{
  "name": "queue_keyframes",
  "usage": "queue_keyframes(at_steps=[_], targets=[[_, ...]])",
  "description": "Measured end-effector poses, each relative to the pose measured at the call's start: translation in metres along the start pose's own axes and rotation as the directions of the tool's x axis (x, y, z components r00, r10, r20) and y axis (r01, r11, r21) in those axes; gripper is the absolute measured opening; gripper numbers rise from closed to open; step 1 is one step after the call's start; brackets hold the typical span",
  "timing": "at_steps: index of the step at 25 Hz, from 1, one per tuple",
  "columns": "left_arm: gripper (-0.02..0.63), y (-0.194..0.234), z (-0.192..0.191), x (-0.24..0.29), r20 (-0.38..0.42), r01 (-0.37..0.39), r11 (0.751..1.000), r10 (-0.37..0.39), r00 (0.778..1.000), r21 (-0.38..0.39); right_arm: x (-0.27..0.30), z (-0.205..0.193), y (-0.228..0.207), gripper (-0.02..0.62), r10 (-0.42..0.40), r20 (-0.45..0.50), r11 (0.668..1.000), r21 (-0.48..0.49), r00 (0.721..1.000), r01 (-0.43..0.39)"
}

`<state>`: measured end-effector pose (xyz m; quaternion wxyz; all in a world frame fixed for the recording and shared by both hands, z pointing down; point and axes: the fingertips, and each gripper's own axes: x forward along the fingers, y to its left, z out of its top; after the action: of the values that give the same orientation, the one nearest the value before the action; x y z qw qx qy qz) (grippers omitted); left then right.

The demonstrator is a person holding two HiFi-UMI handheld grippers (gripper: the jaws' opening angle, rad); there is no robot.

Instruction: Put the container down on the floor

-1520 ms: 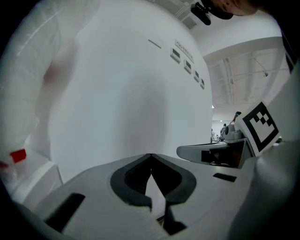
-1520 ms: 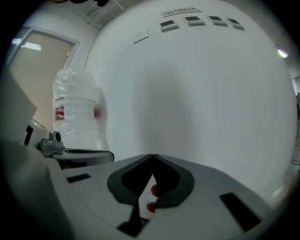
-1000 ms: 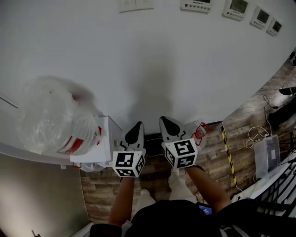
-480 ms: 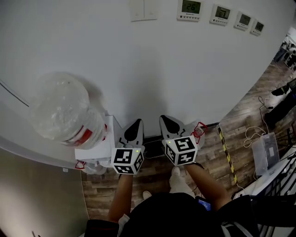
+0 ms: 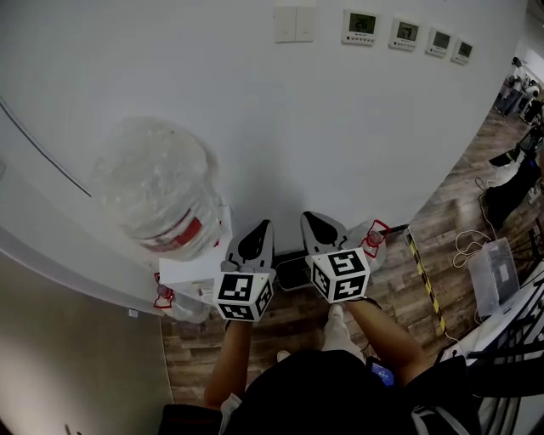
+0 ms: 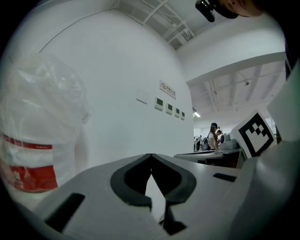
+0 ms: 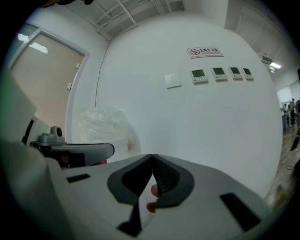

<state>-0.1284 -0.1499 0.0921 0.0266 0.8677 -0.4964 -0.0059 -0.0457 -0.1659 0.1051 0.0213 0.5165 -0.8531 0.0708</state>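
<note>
Both tools hang level before the wall: left hand-held gripper [image 6: 151, 157] pressed together, empty; right hand-held gripper [image 7: 153, 157] the same. The container [image 5: 157, 191], a plastic-wrapped jug, sits on the white stand [image 5: 191, 270] at left, off the floor [image 5: 393, 297]. Looks like the approach. Next: spread both, swing left, clamp its 2 sides.

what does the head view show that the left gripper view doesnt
Only the head view: the wood floor, a clear red-trimmed container standing on it, the yellow-black tape and the person's shoe.
Only the left gripper view: the ceiling beams and a small wall sign.
Both: the plastic-wrapped water jug with its red label, the white wall and the row of thermostats.
</note>
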Motion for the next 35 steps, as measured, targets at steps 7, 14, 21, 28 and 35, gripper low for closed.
queue_keyframes(at_steps=[7, 14, 21, 28, 35], targets=[[0.017, -0.001, 0.004, -0.046, 0.009, 0.027, 1.0, -0.027, 1.0, 0.008, -0.024, -0.005, 0.039, 0.03, -0.018, 0.002, 1.0, -0.003, 1.0, 0.018], [0.017, -0.014, 0.003, -0.069, 0.016, 0.055, 0.998, -0.055, 0.998, -0.008, -0.05, -0.007, 0.053, 0.03, -0.038, 0.004, 0.999, -0.008, 0.999, 0.038], [0.017, -0.023, 0.015, -0.071, 0.043, 0.044, 0.999, -0.044, 0.998, -0.001, -0.063, 0.002, 0.048, 0.031, -0.029, 0.028, 0.999, 0.03, 0.999, 0.028], [0.017, -0.046, 0.021, -0.062, 0.066, 0.027, 0.999, -0.026, 0.997, -0.023, -0.075, 0.007, 0.032, 0.029, -0.004, 0.017, 1.0, 0.026, 1.0, 0.004], [0.017, -0.078, 0.019, -0.053, 0.046, 0.022, 1.0, -0.021, 0.999, -0.021, -0.094, 0.013, 0.012, 0.029, 0.007, 0.018, 0.999, 0.038, 1.0, -0.007]])
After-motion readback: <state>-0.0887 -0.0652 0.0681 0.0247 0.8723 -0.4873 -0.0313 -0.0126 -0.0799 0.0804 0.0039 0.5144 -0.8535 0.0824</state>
